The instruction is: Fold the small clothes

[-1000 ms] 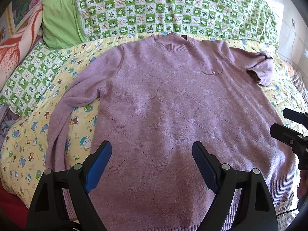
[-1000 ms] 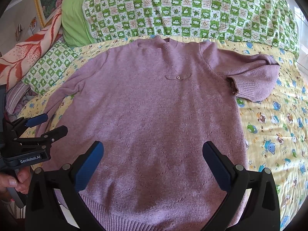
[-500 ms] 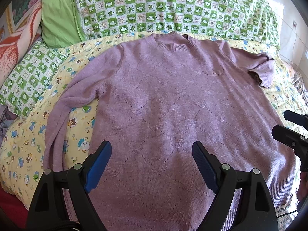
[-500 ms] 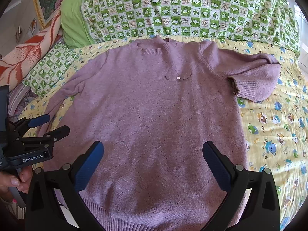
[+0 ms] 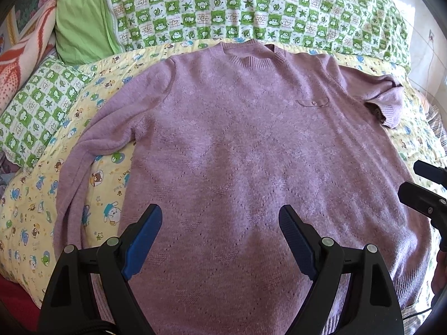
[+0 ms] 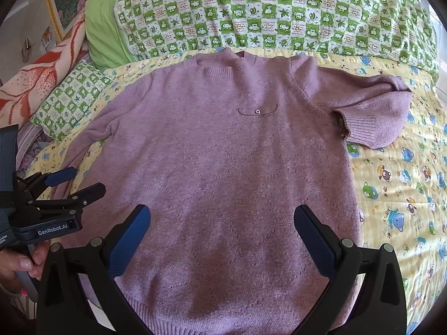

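Observation:
A purple knit sweater (image 5: pixel 245 145) lies flat, front up, on a yellow cartoon-print quilt (image 5: pixel 33 217), neck toward the far pillows. It also fills the right wrist view (image 6: pixel 223 167). Its left sleeve (image 5: pixel 75 184) runs down along the body; its right sleeve (image 6: pixel 374 111) is folded back, cuff toward the body. My left gripper (image 5: pixel 220 223) is open and empty above the lower body of the sweater. My right gripper (image 6: pixel 222 223) is open and empty above the hem area. Each gripper shows at the edge of the other's view.
A green checked pillow (image 6: pixel 279 11) lies across the far side, with a plain green pillow (image 5: pixel 83 19) and a smaller checked pillow (image 5: pixel 39 111) at the left. An orange-white blanket (image 6: pixel 42 78) lies far left. The quilt (image 6: pixel 405 195) shows right of the sweater.
Both views have shifted slightly; the left gripper has drifted a little left and back over the sweater. The sweater has not moved and both grippers stay open.

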Tool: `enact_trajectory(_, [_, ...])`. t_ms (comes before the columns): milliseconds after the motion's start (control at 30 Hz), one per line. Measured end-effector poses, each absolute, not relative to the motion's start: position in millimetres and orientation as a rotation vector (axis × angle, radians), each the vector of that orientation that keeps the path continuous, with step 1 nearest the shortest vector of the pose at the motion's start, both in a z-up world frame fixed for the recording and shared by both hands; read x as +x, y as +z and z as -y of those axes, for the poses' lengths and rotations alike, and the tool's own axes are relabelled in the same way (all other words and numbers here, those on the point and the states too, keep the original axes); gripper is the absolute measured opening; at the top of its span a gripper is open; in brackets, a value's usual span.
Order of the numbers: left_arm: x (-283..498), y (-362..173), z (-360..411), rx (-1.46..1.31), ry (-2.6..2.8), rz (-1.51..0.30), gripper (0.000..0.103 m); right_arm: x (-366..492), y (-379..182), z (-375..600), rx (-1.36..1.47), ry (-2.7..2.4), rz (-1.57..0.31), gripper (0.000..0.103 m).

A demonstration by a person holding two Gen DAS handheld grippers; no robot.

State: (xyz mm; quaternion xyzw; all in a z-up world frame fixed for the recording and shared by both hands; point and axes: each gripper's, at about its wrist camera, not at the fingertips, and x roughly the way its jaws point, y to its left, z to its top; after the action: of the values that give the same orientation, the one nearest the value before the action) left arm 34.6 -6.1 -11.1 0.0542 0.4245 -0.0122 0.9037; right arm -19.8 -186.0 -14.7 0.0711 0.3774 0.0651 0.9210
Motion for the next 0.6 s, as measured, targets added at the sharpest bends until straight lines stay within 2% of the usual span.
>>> enact_trajectory(367, [54.7, -15.5, 12.6, 0.138, -0.016, -0.894, 0.086, -7.6, -19.3, 200.3, 0.16, 0.128, -0.791, 0.102])
enact_trajectory(600, [80.5, -14.4, 2.6, 0.11, 0.013, -0.902, 0.086, 21.5, -16.7, 251.9, 0.154, -0.011, -0.771, 0.102])
